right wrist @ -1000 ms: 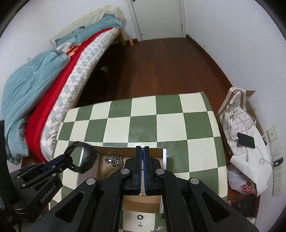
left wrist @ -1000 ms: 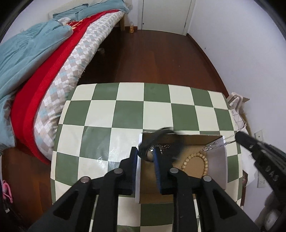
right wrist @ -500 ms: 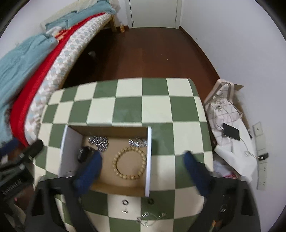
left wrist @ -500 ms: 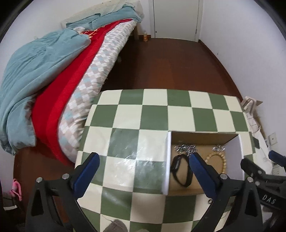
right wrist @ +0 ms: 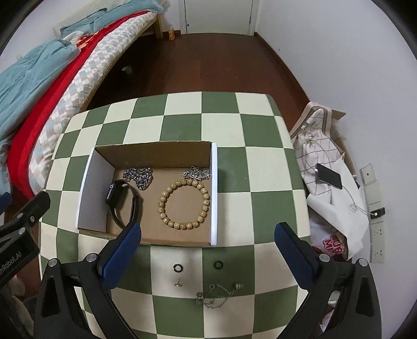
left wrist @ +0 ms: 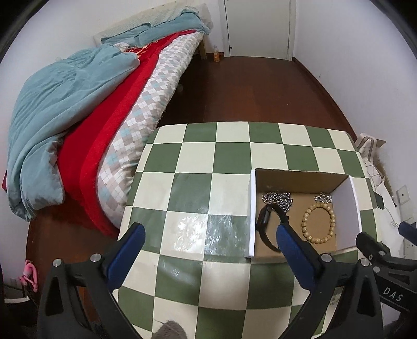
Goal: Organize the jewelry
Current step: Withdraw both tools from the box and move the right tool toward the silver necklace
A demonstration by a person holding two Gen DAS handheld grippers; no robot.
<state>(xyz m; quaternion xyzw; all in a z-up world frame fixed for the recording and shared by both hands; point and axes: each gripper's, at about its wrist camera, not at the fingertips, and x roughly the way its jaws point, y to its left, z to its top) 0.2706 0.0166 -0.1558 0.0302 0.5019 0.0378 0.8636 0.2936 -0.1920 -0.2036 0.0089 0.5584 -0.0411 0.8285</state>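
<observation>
An open cardboard box (right wrist: 212, 193) (left wrist: 251, 213) stands on the green-and-white checked table (right wrist: 219, 120). In it lie a black watch (right wrist: 122, 202) (left wrist: 265, 226), a wooden bead bracelet (right wrist: 185, 203) (left wrist: 318, 221) and two silver chains (right wrist: 139, 176) (right wrist: 196, 173). In front of the box, two black rings (right wrist: 178, 267) (right wrist: 218, 265), a small stud (right wrist: 178, 283) and a thin chain (right wrist: 216, 294) lie on the table. My left gripper (left wrist: 208, 242) is open and empty, left of the box. My right gripper (right wrist: 206, 242) is open and empty above the loose pieces.
A bed (left wrist: 78, 99) with blue and red covers stands left of the table. Bags and a phone (right wrist: 328, 176) lie on the floor to the right, by the white wall. Dark wood floor runs to a door (right wrist: 219, 15) at the back.
Both grippers opened, letting the watch and a chain fall into the box, and pulled back and up from it. Since half a second ago both have drifted only slightly.
</observation>
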